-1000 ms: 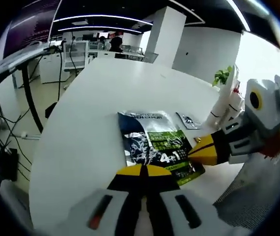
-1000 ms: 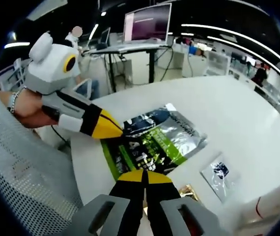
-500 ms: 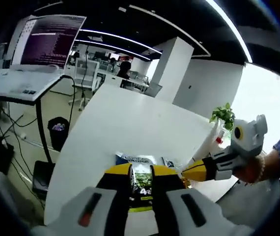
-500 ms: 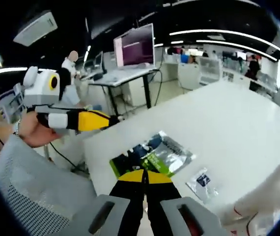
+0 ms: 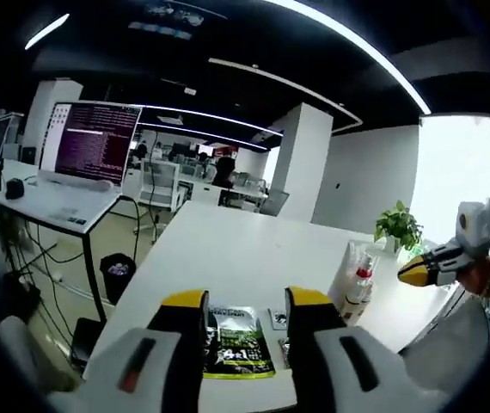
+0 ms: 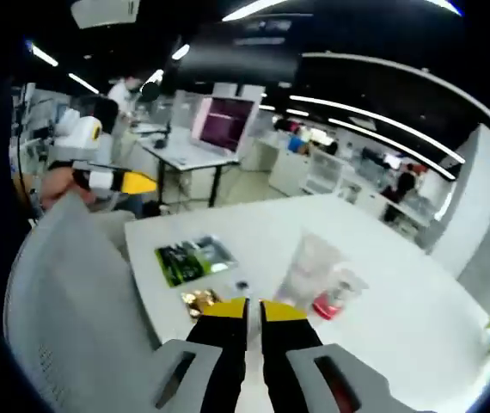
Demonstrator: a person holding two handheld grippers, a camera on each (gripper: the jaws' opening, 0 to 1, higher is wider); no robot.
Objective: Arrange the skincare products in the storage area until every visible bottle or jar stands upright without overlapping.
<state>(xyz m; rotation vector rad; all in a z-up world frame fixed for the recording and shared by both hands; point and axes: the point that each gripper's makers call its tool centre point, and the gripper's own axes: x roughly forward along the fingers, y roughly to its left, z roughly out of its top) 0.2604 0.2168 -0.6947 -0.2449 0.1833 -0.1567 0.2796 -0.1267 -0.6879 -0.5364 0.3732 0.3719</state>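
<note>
1. The left gripper (image 5: 243, 335) hangs high above the near edge of the white desk (image 5: 245, 249), its jaws standing apart with nothing between them. Held well clear of everything, it looks pulled back to survey rather than to grasp.
2. Seen between those jaws, a dark and green sachet (image 5: 236, 352) lies flat close to the desk's near edge. It is a flat pack, so I judge it cannot be stood up like a bottle.
3. Just right of the sachet, a small packet (image 5: 277, 319) lies flat, too small to read.
4. Further right, near the desk's right edge, a clear bag of bottles (image 5: 353, 277) stands or leans; a red cap shows through it, and whether each bottle inside is upright cannot be told. In the right gripper view the same bag (image 6: 318, 274) sits mid-desk, with a gold wrapper (image 6: 199, 300) at the near edge.
5. A potted plant (image 5: 399, 229) stands at the far right corner.
6. The right gripper (image 6: 252, 312) is raised above the near edge, its jaws nearly together and holding nothing. The skincare items seem untouched as yet.
</note>
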